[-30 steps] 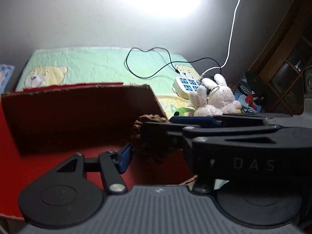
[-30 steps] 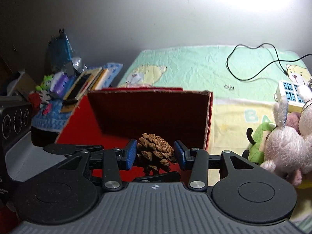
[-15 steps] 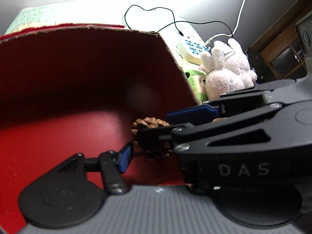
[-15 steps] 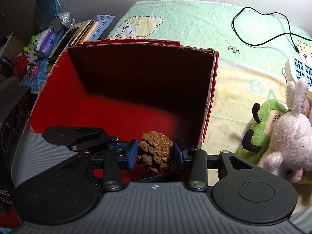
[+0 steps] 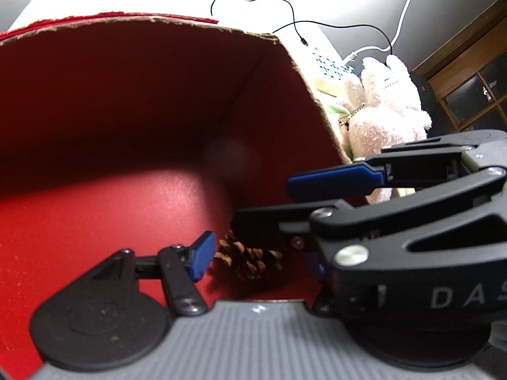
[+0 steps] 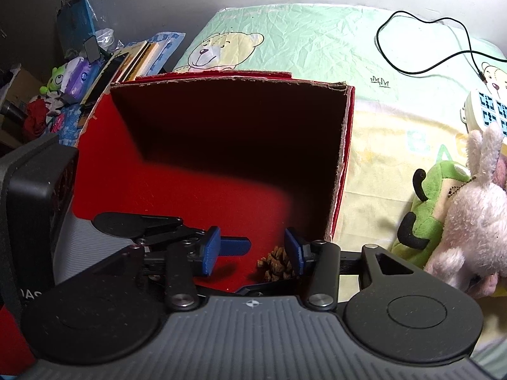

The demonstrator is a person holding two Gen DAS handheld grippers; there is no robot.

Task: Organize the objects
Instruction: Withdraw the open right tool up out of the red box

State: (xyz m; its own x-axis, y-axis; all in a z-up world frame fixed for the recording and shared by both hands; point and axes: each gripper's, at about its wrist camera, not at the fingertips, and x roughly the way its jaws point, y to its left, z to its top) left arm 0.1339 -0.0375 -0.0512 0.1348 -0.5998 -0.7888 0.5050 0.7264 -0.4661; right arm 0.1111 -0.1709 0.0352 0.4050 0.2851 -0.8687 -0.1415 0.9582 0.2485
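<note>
1. Pine cone [image 6: 279,264]: found on the floor of the red box [image 6: 343,158], in the near right corner. It lies free between the pads of both tongs and is gripped by neither. In the right wrist view it lies close against the right pad, at about 4 o'clock from the middle of the box floor.

2. Handling, judged: light, dry and stiff. The woody scales are open and brittle at the tips, so flaking under a hard squeeze is to be expected. The rough surface is not slippery. Rolling on its rounded flank is likely if it is nudged.

3. Place of hold, judged: across the widest part of the body, pads set on opposite flanks and pressed lightly. The tip and the loose outer scales are best avoided.

4. Right gripper [image 6: 252,250]: jaws moderately wide and opening. The cone is seen between them but is not pressed.

5. Left gripper [image 5: 258,255]: jaws opening. The left pad is clearly apart from the cone [image 5: 250,258]. The right finger is partly hidden behind the other tool, though a gap beside the cone is visible.

6. Red box: open-topped cardboard with ragged rim, otherwise empty as far as can be seen.

7. Surroundings: a plush rabbit [image 6: 475,209] and a green plush toy [image 6: 443,186] lie outside the box at 3 o'clock on the bedsheet [image 6: 317,38].
</note>
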